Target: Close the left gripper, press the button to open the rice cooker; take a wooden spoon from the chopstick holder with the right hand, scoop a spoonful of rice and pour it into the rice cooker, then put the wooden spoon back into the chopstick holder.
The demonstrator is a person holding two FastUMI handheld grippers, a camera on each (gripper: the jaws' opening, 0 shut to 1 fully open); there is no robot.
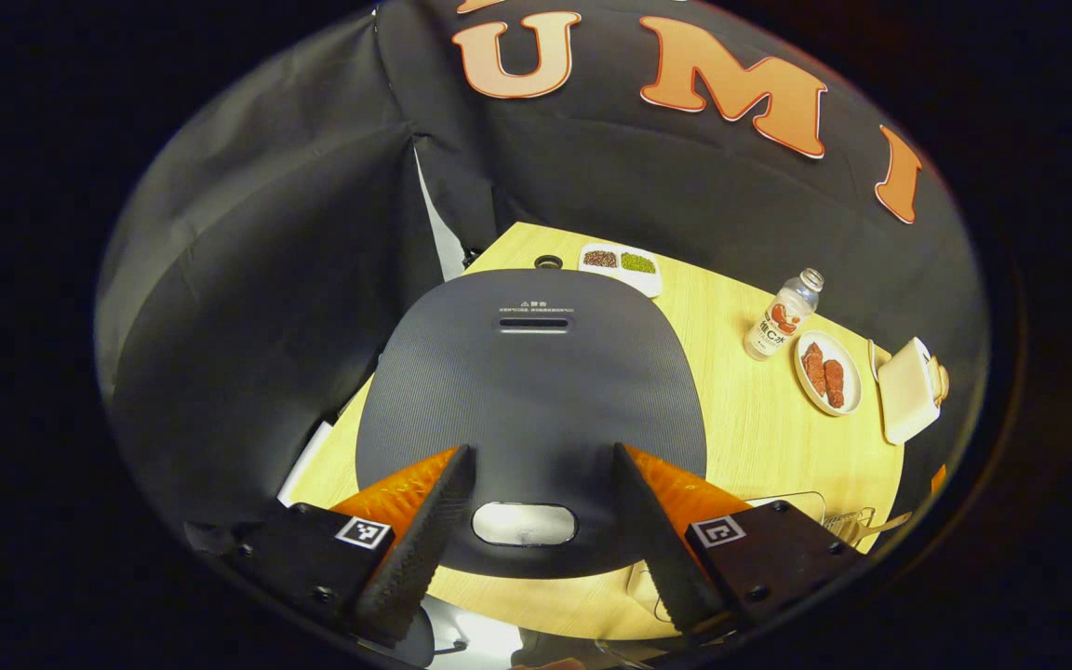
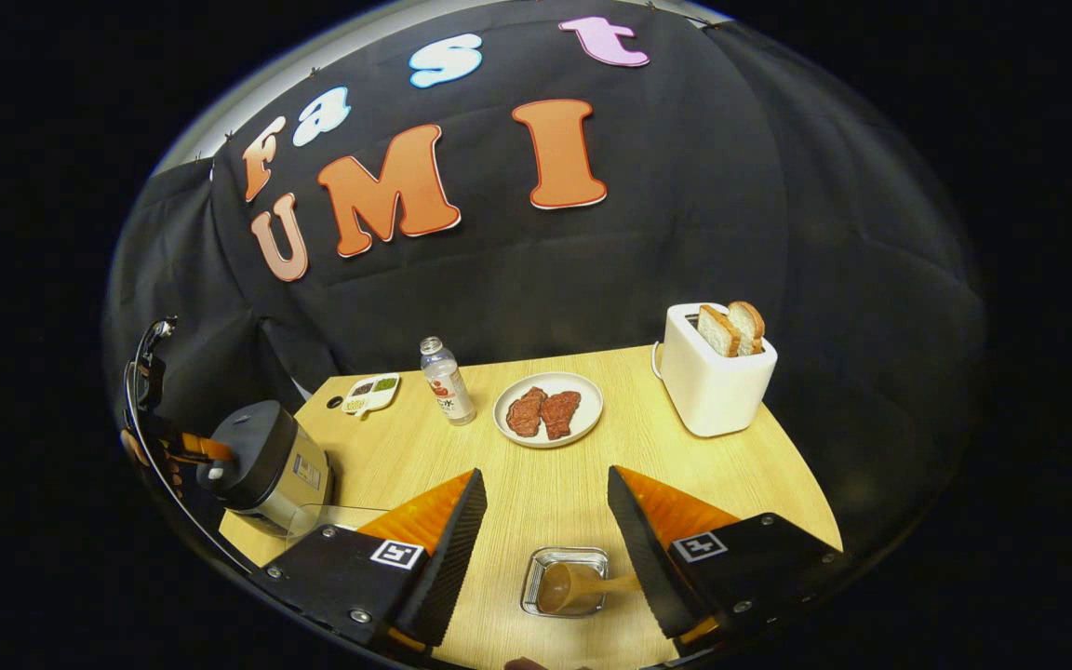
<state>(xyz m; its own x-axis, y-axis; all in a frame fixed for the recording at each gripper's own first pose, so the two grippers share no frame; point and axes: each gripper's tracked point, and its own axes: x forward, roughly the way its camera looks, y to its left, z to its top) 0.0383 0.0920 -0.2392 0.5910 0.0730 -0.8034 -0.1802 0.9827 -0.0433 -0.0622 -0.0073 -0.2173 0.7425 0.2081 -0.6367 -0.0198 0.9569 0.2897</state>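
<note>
Left gripper [image 1: 536, 521] fingers released, straddling the rice cooker [image 1: 531, 409] button [image 1: 524, 523]. Right gripper [image 2: 545, 530] fingers released, wooden spoon [image 2: 566, 586] in chopstick holder [image 2: 536, 563] between them.

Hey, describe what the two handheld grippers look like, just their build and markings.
Each gripper, left and right, has two wedge-shaped fingers with ridged, textured inner faces. The fingers mount on black blocks fixed with small screws, and each block carries a square black-and-white tag. No cables are visible on them in their own views.
</note>
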